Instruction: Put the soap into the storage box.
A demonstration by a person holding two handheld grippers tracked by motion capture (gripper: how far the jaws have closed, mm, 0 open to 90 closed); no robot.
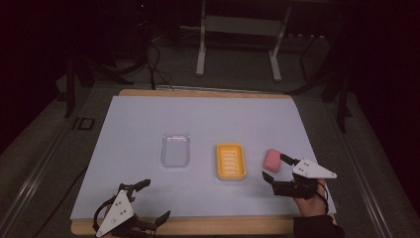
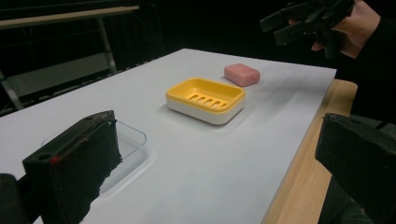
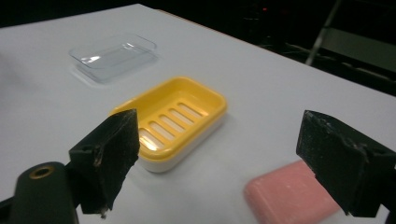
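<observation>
High view: on the counter (image 1: 138, 129), the right gripper (image 1: 275, 167), jaws apart, hovers beside a pink soap (image 1: 272, 159); the left gripper (image 1: 155, 200) sits spread wide near a clear lid (image 1: 176, 149) and yellow dish (image 1: 231, 161).

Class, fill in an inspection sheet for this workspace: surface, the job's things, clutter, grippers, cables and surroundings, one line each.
Surface: white sheet laid over a wooden table whose edge shows along the near and far sides.
Job's things: clear plastic lid, yellow soap dish and pink soap bar sit in a row, apart, all flat on the sheet; the dish is empty.
Clutter: nothing seen.
Grippers: left gripper open near the front edge, holding nothing; right gripper open, jaws either side of the soap bar, not closed on it.
Cables: dark cables lie on the floor beyond the table.
Surroundings: dim room, white metal stand behind the table.
</observation>
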